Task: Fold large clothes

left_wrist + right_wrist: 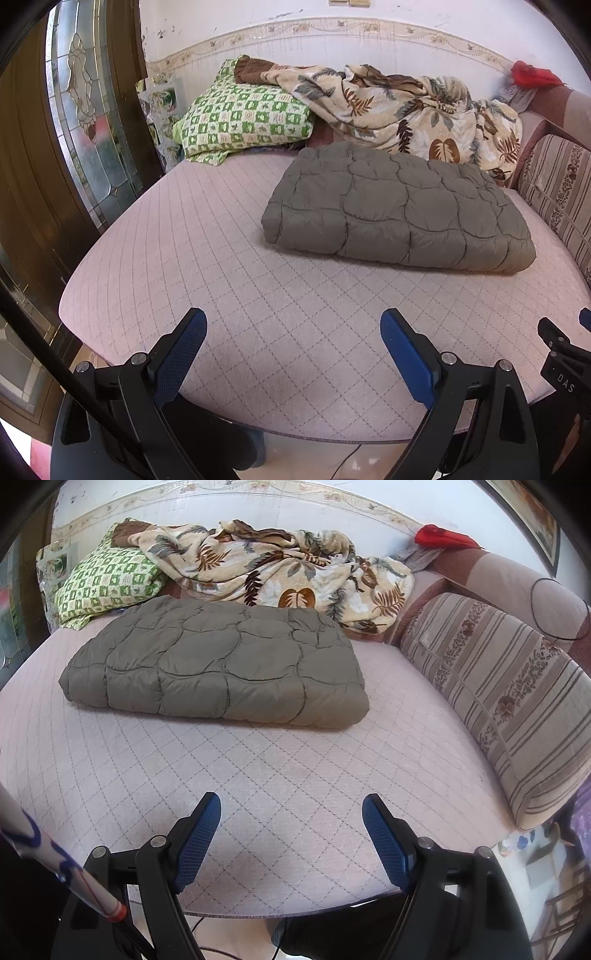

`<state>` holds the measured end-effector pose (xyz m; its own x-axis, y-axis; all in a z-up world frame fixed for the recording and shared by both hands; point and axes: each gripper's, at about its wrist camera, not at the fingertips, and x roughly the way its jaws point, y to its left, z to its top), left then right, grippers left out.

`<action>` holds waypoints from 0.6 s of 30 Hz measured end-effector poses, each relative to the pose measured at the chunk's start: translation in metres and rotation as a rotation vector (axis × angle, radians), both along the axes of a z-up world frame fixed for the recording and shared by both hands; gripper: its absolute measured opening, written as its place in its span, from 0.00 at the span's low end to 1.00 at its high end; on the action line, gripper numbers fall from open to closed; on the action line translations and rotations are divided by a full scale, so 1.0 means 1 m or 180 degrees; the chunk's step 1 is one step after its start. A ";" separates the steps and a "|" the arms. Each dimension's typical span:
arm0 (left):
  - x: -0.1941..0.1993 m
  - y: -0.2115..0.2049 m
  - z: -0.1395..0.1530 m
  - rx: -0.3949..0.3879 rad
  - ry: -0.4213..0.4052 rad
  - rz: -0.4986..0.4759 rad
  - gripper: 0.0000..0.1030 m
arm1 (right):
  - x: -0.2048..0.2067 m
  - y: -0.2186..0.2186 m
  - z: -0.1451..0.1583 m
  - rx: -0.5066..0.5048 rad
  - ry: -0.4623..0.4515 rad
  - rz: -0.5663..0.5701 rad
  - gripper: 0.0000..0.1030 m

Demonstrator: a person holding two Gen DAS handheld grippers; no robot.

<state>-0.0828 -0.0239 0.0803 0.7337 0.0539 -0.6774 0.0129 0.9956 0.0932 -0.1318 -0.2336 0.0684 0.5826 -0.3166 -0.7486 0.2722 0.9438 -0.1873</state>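
A grey-green quilted puffer garment (399,206) (218,672) lies folded into a thick rectangle on the pink quilted mattress (229,295) (280,775). My left gripper (293,325) hovers open over the mattress's near edge, well short of the garment, with nothing between its blue pads. In the right wrist view my right gripper (291,808) is likewise open and empty, near the front edge, the garment ahead and to its left. Part of the right gripper (565,343) shows at the right edge of the left wrist view.
A green checked pillow (240,118) (107,583) and a crumpled leaf-print blanket (406,107) (280,568) lie against the back wall. A striped cushion (509,701) lines the right side. A glass-paned wooden door (85,122) stands at the left. A red cloth (439,535) sits at the back right.
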 end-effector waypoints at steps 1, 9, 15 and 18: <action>0.001 0.001 -0.001 -0.0010 0.0027 0.0001 0.92 | 0.000 0.001 0.000 -0.0004 0.0007 0.0005 0.80; 0.006 0.004 -0.009 -0.0058 0.0155 0.0022 0.92 | 0.003 0.003 -0.003 -0.0013 0.0042 0.0022 0.80; 0.010 0.004 -0.016 -0.0133 0.0285 -0.0016 0.92 | 0.004 0.004 -0.005 -0.0006 0.0066 0.0035 0.80; 0.010 0.002 -0.018 -0.0140 0.0312 -0.0029 0.92 | 0.006 0.004 -0.006 -0.0008 0.0077 0.0035 0.80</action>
